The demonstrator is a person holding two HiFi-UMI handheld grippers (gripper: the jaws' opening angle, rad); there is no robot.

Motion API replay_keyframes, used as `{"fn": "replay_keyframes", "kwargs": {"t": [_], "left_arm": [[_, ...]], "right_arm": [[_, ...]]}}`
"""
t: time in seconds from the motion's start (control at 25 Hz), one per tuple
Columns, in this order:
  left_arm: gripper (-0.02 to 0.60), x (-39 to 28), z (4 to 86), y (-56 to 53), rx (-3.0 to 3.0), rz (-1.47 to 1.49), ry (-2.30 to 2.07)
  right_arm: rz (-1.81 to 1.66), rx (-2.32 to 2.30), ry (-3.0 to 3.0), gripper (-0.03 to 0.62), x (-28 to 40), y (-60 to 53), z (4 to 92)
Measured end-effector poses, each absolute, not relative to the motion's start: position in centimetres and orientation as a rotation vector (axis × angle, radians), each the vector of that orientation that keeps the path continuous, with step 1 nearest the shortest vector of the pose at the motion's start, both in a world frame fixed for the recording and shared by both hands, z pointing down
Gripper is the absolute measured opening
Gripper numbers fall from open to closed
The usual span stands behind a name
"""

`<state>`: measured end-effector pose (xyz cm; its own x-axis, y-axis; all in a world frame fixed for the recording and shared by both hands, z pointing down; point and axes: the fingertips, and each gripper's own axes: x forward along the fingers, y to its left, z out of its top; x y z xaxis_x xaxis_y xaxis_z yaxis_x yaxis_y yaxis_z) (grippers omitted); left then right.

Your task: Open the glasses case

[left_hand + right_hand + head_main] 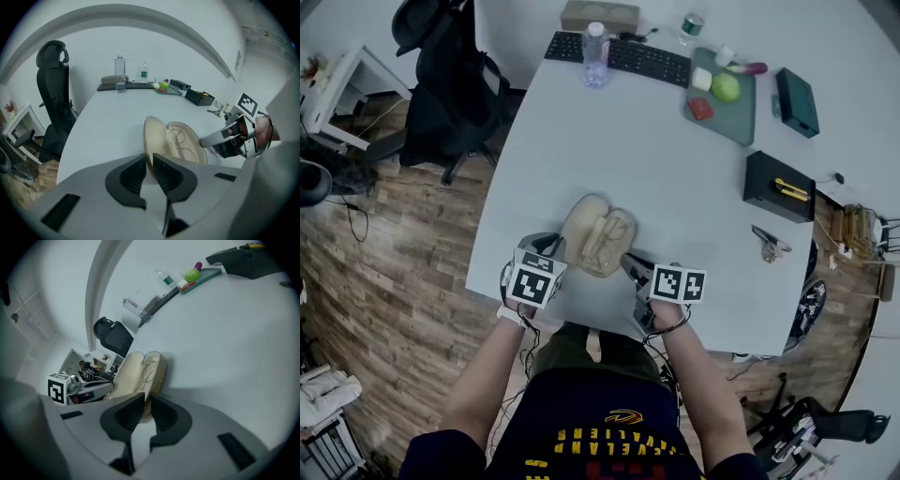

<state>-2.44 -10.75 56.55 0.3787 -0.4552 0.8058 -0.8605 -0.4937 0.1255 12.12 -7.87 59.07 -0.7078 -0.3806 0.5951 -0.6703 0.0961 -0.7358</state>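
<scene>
Left gripper (149, 161) is pinching the near rim of the raised lid (153, 140) of the glasses case (595, 234) between jaws that are almost together, reaching in at the case's 7 o'clock in the head view. Right gripper (146, 401) is gripping the near edge of the other half in the same way, its jaws a narrow slit apart, at the case's 5 o'clock. The case is lying open near the front edge of the white tabletop (675, 178), at the person's 12 o'clock, and wire-framed glasses (182, 143) are resting in the flat half. Farther out, a black box (764, 178) is sitting at 2 o'clock and a green tray (736, 122) at 1 o'clock. A keyboard (647, 61) and a water bottle (595, 54) are sitting at 12 o'clock by the far edge. A black office chair (441, 84) is standing off the tabletop at 10 o'clock.
</scene>
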Motion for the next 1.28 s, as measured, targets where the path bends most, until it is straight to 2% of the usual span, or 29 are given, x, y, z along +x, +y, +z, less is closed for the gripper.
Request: {"fn": "replay_keyframes", "kwargs": {"t": [0.8,1.28], "left_arm": [[0.057,-3.2,59.0,-10.5,2.034,0.952,-1.07],[0.058,-2.4,57.3,-10.7,2.086,0.981,-1.087]], "right_arm": [[1.615,1.065,-2.123,0.054,12.2,-8.0,59.1],[1.629,1.063,-2.119,0.054,12.2,-8.0,59.1]]}}
